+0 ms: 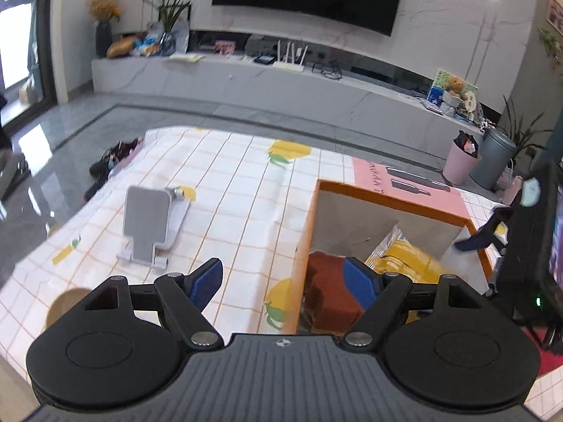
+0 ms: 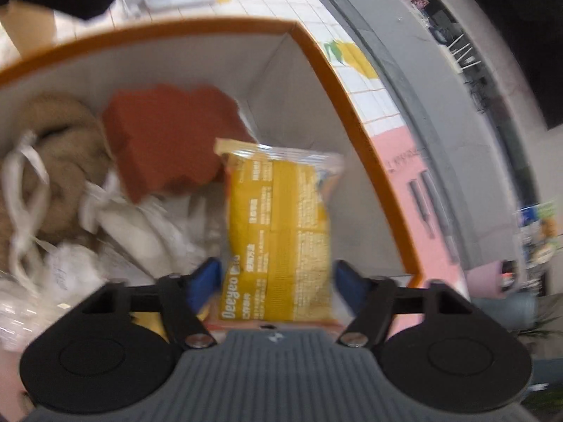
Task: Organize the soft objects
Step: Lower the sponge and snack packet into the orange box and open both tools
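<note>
An orange-rimmed cardboard box (image 1: 387,200) stands on the checked tablecloth; the right wrist view shows its rim (image 2: 352,98) from above. Inside lie a rust-red sponge (image 2: 169,133), a brown plush item (image 2: 59,161), white crumpled bags (image 2: 140,232) and a yellow snack packet (image 2: 278,232). The sponge (image 1: 327,292) and packet (image 1: 404,256) also show in the left wrist view. My right gripper (image 2: 278,277) is over the box, jaws wide, the packet between them; whether they touch it is unclear. My left gripper (image 1: 285,281) is open and empty, straddling the box's left wall.
A grey phone stand (image 1: 151,225) lies on the tablecloth (image 1: 228,193) to the left of the box. A black monitor (image 1: 535,246) stands at the right edge. A pink sheet (image 1: 404,179) lies behind the box. Bins (image 1: 475,161) stand on the floor beyond.
</note>
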